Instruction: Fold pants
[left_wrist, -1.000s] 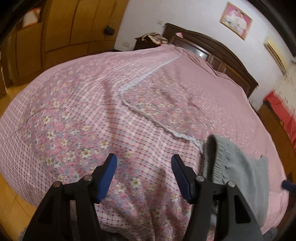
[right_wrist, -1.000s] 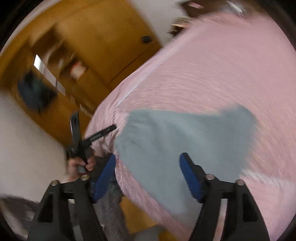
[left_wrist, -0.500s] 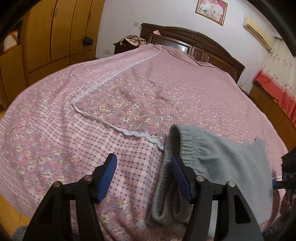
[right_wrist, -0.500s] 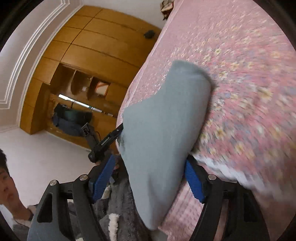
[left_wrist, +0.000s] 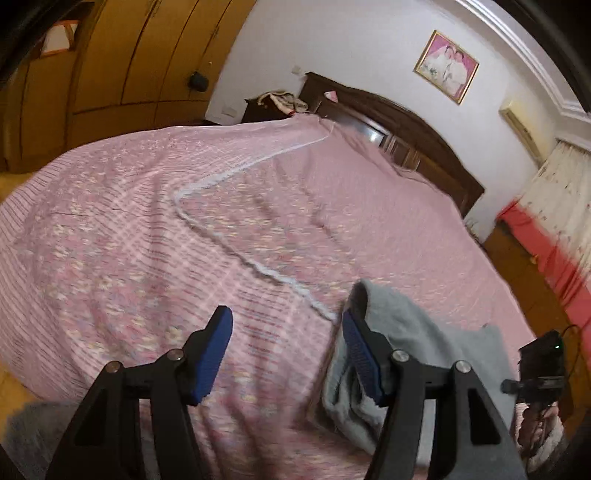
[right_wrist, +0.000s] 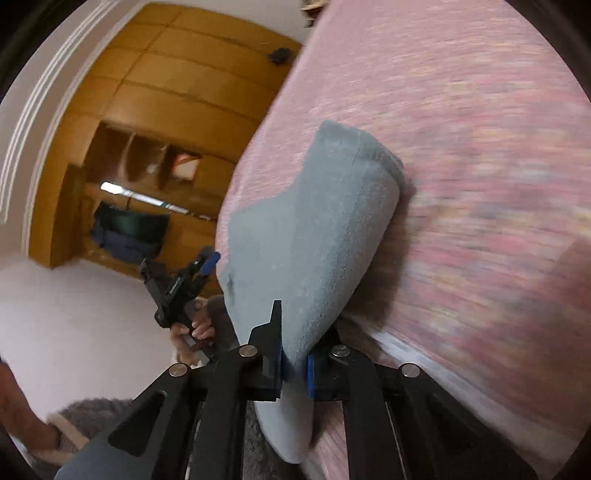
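Observation:
Grey pants (left_wrist: 413, 332) lie bunched at the near edge of the pink bed cover (left_wrist: 258, 206), elastic waistband towards the left. My left gripper (left_wrist: 284, 317) hovers open over the cover, its right finger (left_wrist: 360, 350) against the waistband and nothing between the pads. In the right wrist view the pants (right_wrist: 314, 229) hang over the bed edge. My right gripper (right_wrist: 295, 356) is closing its jaws on a fold of them, and the pads pinch the cloth. A hand holds the left gripper (right_wrist: 184, 284) beyond the pants.
A dark wooden headboard (left_wrist: 406, 125) and a bedside table (left_wrist: 266, 107) with a heap of cloth stand at the far end. Wooden wardrobes (left_wrist: 110, 66) line the left wall. Red-trimmed curtains (left_wrist: 546, 236) hang on the right above bare wooden floor.
My right gripper has dropped to the bed edge and its wide jaws have come together on the pants' fold. The left gripper has shifted a little along the bed, still open beside the waistband.

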